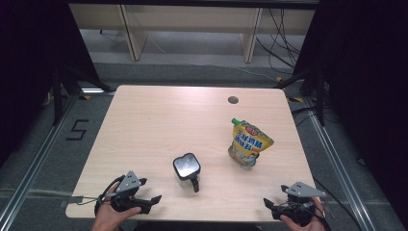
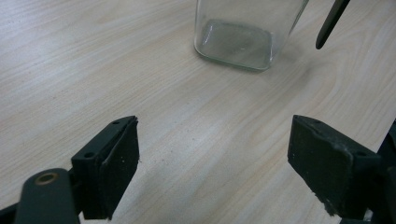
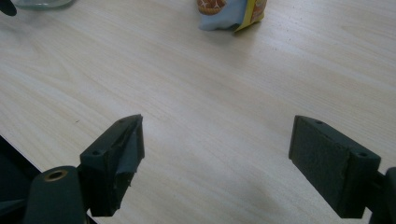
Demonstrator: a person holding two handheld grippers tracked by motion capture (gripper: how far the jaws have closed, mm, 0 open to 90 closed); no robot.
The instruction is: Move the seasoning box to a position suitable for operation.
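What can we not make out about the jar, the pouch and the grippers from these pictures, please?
- glass jar: its top is cut off by the upper edge of the left gripper view.
- pouch: print too small in the high view; the right gripper view's edge crops all but its base.
- right gripper: partly cut by the high view's bottom edge.

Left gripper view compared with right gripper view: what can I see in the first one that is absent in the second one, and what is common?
The left gripper view alone shows the square clear base of the glass jar close ahead, with a dark handle tip hanging beside it. The right gripper view alone shows the bottom of the yellow pouch standing ahead. Both share the pale wooden table, and in each view two black jaws stand wide apart with nothing between them: left gripper, right gripper.
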